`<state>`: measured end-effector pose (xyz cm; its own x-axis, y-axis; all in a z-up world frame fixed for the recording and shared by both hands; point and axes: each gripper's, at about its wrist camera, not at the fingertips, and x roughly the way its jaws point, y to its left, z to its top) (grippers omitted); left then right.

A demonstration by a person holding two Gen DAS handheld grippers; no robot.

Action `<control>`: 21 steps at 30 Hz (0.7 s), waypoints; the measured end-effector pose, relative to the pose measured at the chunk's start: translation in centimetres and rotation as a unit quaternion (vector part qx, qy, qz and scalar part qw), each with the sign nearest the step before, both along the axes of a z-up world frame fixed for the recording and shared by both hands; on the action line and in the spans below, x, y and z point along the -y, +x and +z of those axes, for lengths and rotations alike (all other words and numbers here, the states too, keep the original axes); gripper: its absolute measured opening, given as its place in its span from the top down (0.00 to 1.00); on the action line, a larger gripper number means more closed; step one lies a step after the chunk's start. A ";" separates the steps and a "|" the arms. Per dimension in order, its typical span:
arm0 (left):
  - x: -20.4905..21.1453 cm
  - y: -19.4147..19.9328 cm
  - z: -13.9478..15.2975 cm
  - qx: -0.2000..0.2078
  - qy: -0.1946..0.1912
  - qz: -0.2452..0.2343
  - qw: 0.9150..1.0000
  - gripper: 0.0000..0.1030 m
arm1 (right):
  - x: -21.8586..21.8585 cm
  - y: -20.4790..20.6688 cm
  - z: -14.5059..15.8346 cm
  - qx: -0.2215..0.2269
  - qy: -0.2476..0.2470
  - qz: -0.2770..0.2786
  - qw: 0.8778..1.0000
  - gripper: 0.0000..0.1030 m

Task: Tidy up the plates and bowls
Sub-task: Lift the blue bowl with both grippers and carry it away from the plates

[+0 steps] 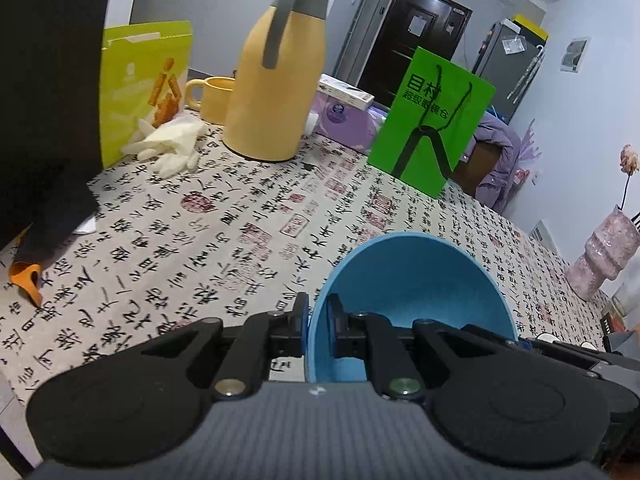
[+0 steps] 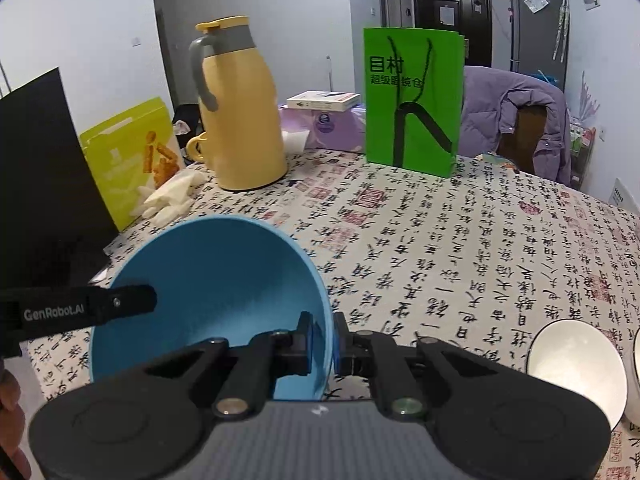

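Both grippers hold one blue bowl (image 1: pixel 420 292) above the table. In the left wrist view my left gripper (image 1: pixel 318 312) is shut on the bowl's left rim, one finger inside and one outside. In the right wrist view the same blue bowl (image 2: pixel 216 276) fills the lower left, and my right gripper (image 2: pixel 323 332) is shut on its right rim. The left gripper's finger shows across the bowl's far side there. A white bowl (image 2: pixel 576 364) rests on the table at the lower right, with another white dish's edge (image 2: pixel 635 360) beside it.
The table wears a calligraphy-print cloth (image 1: pixel 240 232). At the back stand a yellow thermos jug (image 1: pixel 276 80), a yellow mug (image 1: pixel 212 98), a green paper bag (image 1: pixel 432 120), a yellow-green snack bag (image 1: pixel 140 84) and white gloves (image 1: pixel 172 144). A pink vase (image 1: pixel 604 256) stands at the right.
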<state>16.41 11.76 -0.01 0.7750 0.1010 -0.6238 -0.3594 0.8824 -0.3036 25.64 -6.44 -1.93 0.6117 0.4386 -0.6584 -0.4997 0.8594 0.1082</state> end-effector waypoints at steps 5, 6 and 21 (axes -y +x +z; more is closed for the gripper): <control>-1.2 -1.1 -0.1 0.002 -0.001 0.007 1.000 0.91 | -1.1 -0.8 -0.2 -0.005 -0.001 0.007 1.000 0.91; -1.4 -1.3 -0.1 0.002 -0.001 0.008 1.000 0.91 | -1.4 -0.9 -0.3 -0.007 -0.001 0.008 1.000 0.91; -4.9 -3.9 -1.0 -0.002 -0.001 0.031 1.000 0.91 | -5.3 -2.3 -1.7 -0.034 0.000 0.033 0.999 0.91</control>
<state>12.53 16.67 -0.99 0.7648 0.1483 -0.6270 -0.4152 0.8576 -0.3036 23.34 -1.12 -3.65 0.5349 0.4770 -0.6974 -0.5474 0.8244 0.1440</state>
